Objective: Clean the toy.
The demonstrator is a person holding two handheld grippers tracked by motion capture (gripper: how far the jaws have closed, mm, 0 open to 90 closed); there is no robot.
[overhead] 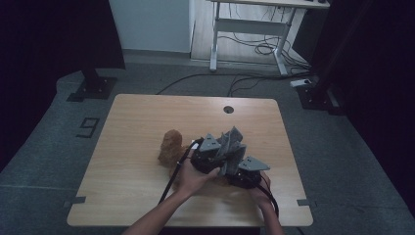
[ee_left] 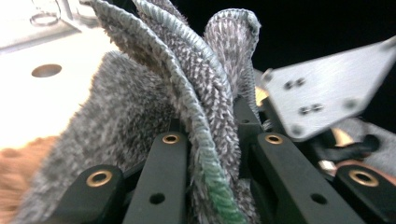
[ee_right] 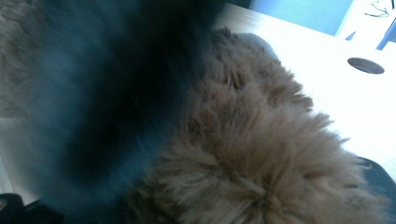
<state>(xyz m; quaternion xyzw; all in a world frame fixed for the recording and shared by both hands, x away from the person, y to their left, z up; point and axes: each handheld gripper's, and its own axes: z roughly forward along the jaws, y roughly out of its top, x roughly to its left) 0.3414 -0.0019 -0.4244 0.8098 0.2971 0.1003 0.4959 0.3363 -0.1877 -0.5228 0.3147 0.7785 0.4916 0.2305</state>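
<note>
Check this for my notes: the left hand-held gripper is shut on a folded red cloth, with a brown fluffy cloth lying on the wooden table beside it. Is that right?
Not quite: the cloth in the left hand-held gripper is grey with a green-edged hem, not red, as the left gripper view shows. The rest holds: the jaws are shut on its folds, and the brown fluffy cloth lies on the wooden table beside it.

In the right gripper view, the right tool's jaws are hidden behind the brown furry cloth, and a dark blur close in front cannot be identified. In the left gripper view, the grey towel clamped by the left tool is cut off above, with the right tool beyond it blurred.
</note>
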